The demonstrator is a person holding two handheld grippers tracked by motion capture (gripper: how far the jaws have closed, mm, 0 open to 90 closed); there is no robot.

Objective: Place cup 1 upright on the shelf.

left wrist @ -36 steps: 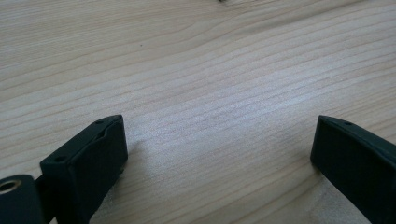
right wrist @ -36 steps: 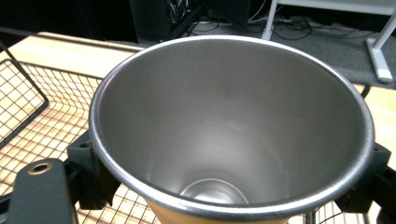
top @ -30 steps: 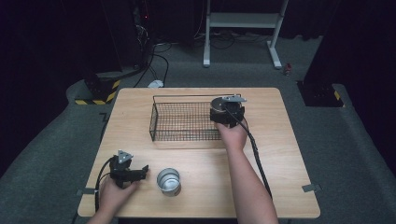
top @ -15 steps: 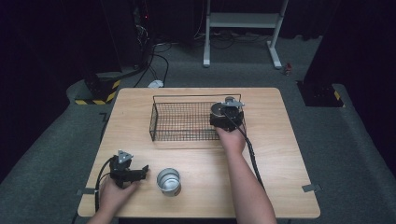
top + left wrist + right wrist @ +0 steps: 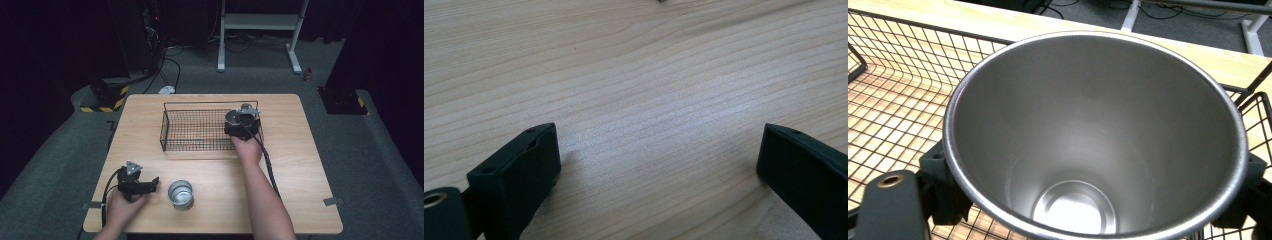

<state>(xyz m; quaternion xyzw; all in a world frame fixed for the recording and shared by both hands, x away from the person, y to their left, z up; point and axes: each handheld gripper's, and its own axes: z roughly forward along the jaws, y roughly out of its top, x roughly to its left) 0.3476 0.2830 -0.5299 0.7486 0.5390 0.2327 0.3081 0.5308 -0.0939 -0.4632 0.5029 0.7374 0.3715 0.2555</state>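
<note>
One cup (image 5: pixel 180 194) beside wire basket (image 5: pixel 200 131).

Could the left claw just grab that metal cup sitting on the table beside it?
Probably yes. The left claw is open and holds nothing, its tips pointing at the cup on the table, with bare wood between them. The right claw is busy at the basket.
</note>
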